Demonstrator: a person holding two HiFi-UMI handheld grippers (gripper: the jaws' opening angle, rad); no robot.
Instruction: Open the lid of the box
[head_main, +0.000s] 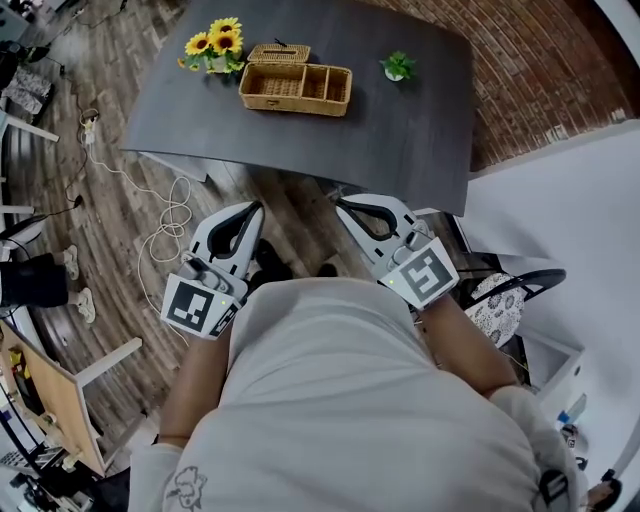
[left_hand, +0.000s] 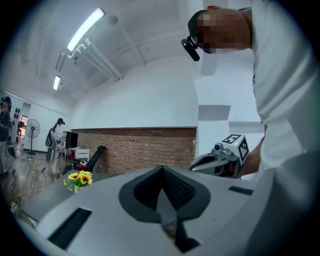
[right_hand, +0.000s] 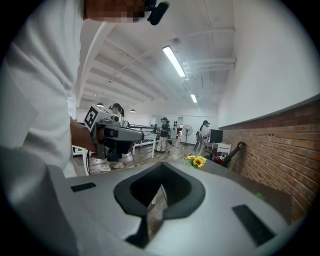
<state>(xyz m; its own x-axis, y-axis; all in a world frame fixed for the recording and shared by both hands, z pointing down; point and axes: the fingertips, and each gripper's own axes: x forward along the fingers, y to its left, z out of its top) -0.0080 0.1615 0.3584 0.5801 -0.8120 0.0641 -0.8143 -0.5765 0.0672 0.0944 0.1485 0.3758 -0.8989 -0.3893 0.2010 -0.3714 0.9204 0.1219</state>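
Box (head_main: 295, 88): sitting on the far part of the dark counter (head_main: 400, 140), between the sunflowers (head_main: 213, 45) and the small green plant (head_main: 397, 66); wicker, with 2 small compartments showing at its right end.
Lid (head_main: 278, 53): showing as a woven flap with a dark handle along the box's back-left edge; too small to tell whether it is lying shut or tilting up.
Long axis: running left to right across the head view, broadside to the person.
Left claw (head_main: 258, 208): jaws sitting pressed together, gripping nothing, hanging close to the body, short of the counter's near edge.
Right claw (head_main: 340, 203): jaws likewise sitting together on nothing, well apart from the box.
Direction: box lying straight ahead, about midway between the 2 claws; neither looking clearly nearer.
Next move: probably calling for a long reach forward over the counter.
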